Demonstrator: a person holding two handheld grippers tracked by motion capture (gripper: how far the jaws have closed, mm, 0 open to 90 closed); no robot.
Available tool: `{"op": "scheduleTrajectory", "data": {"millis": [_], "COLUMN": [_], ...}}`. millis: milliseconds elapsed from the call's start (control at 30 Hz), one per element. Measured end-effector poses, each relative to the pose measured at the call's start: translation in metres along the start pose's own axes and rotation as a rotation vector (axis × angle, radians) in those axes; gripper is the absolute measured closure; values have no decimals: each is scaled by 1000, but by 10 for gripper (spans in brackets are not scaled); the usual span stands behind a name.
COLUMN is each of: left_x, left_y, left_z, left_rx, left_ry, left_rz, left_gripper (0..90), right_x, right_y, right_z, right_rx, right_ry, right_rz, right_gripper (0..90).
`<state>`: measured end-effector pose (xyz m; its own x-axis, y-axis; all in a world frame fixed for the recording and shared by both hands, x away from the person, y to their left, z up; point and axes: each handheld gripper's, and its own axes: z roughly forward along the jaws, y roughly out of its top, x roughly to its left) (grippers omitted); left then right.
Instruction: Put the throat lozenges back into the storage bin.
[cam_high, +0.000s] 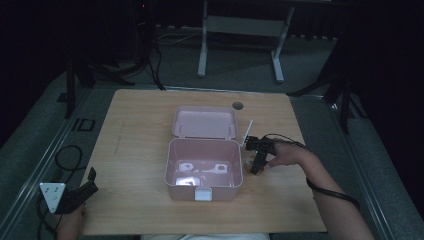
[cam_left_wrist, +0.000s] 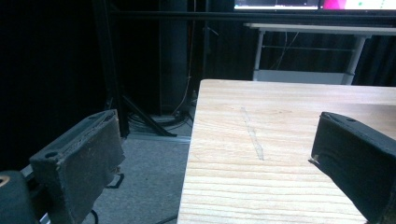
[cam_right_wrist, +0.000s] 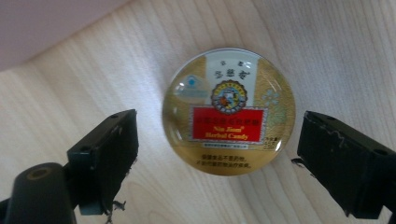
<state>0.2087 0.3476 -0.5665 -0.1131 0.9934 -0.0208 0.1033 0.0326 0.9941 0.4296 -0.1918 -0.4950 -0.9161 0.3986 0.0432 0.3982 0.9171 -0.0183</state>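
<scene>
- From the high view, the right gripper (cam_high: 252, 162) is pointing down at the surface (cam_high: 135, 150) just beside the right wall of the open pink box (cam_high: 204, 191), whose lid is lying folded back behind it; the candy tin (cam_high: 247, 161) is only partly showing under the gripper there
- The left gripper (cam_high: 87, 186) is resting near the front left corner of the surface, well apart from the box and holding nothing
- In the left gripper view, the left gripper's fingers (cam_left_wrist: 79, 163) are standing wide apart with only bare wood and the floor beyond the edge between them
- In the right gripper view, the candy tin (cam_right_wrist: 229, 111) is lying flat on the wood, label up, with a corner of the pink box at the upper left
- The right gripper's fingers (cam_right_wrist: 105, 154) are spread wide on either side of the tin, not touching it, so nothing is gripped yet
- The tin is looking like a small, stiff, light metal round with a glossy domed lid, probably slippery; I would judge the low side rim, across its widest part, as the place to pinch, since the dome would be letting the fingers slide off, and a firm squeeze should not be hurting it
</scene>
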Motion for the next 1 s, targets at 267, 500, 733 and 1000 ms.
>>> {"op": "scheduleTrajectory", "data": {"millis": [267,500,733,1000], "left_x": [-1,-1,-1,-1], "left_y": [0,0,0,0], "left_z": [0,0,0,0], "left_rx": [-2,-2,0,-1], "left_ry": [-2,-3,-2,0], "left_rz": [3,4,5,5], "left_gripper": [24,24,25,25], "right_x": [-2,-6,-6,-4], "right_y": [8,12,9,-3], "right_z": [22,26,18,-4], "right_rx": [62,54,74,86], "right_ry": [3,9,16,5], "right_rz": [12,15,2,-22], "right_gripper": [122,196,200,200]}}
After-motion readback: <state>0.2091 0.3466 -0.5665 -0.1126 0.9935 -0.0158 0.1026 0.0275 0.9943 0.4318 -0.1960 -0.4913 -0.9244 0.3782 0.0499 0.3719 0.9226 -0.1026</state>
